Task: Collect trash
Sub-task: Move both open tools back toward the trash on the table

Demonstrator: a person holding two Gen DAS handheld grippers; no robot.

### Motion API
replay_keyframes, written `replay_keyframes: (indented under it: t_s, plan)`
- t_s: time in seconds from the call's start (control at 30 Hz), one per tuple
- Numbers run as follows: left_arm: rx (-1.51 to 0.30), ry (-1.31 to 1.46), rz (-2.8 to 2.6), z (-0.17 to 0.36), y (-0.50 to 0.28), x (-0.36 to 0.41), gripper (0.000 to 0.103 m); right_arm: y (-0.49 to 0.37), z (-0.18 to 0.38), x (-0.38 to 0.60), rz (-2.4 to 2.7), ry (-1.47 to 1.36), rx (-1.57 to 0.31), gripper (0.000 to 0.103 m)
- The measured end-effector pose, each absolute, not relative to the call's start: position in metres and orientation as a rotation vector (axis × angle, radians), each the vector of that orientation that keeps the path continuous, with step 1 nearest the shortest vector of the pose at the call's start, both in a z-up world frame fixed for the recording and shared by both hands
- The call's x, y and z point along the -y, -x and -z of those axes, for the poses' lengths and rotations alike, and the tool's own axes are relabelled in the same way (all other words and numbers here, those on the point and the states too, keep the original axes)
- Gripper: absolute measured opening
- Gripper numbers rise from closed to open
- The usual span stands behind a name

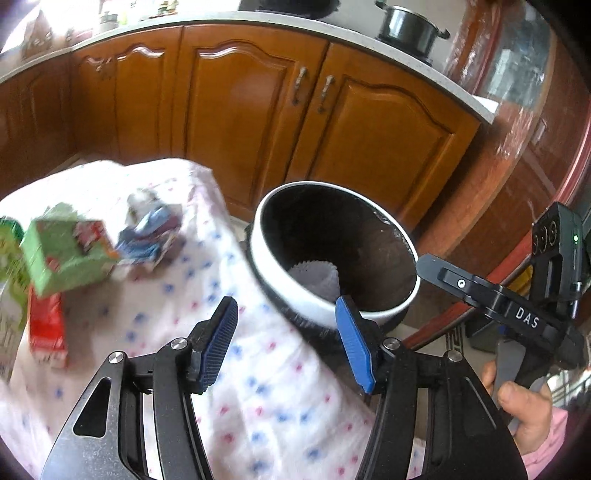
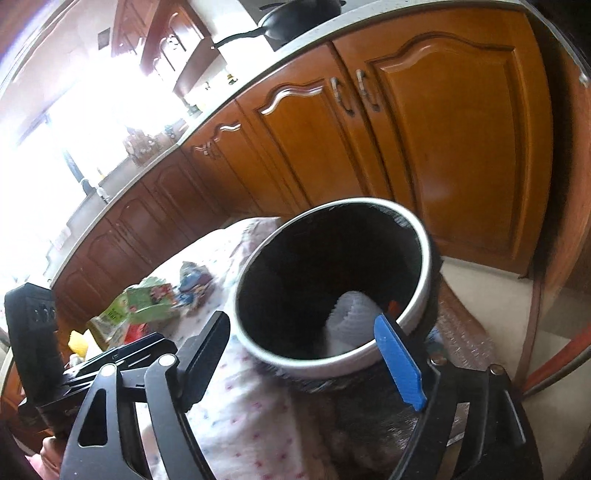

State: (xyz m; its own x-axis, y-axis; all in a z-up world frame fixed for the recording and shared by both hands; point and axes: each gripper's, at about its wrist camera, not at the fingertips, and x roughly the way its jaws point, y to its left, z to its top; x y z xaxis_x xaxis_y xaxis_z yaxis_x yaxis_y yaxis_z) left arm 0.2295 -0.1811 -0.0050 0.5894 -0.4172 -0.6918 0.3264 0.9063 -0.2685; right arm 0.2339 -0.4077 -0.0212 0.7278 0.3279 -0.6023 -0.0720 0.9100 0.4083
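Note:
A round trash bin with a white rim and black liner stands beside the cloth-covered table; a white crumpled paper lies inside it. The bin also shows in the right wrist view, with the paper. Trash on the table: a green carton, a red packet, a blue-and-white wrapper. My left gripper is open and empty above the table edge by the bin. My right gripper is open and empty at the bin's near rim.
Wooden kitchen cabinets run behind under a pale countertop with a black pot. The right gripper's body shows at the right of the left wrist view. A yellow item lies on the table. Tiled floor lies beside the bin.

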Motion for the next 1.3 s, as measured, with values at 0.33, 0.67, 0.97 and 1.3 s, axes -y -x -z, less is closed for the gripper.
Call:
replay_keyframes:
  t_s: [0.33, 0.67, 0.97, 1.3]
  plan:
    - [-0.822, 0.191, 0.329, 0.011, -0.19, 0.122, 0.056, -0.219, 0.029, 0.366, -0.29, -0.384, -0.747, 0.083]
    - [-0.802, 0.251, 0.238, 0.017, -0.161, 0.065, 0.056, -0.214, 0.036, 0.313, -0.38, -0.353, -0.798, 0.083]
    - [-0.79, 0.29, 0.155, 0.021, -0.144, 0.018, 0.056, -0.218, 0.042, 0.268, -0.459, -0.336, -0.835, 0.083]
    - [-0.778, 0.342, 0.036, 0.027, -0.138, -0.04, 0.056, -0.231, 0.043, 0.225, -0.532, -0.325, -0.86, 0.083]
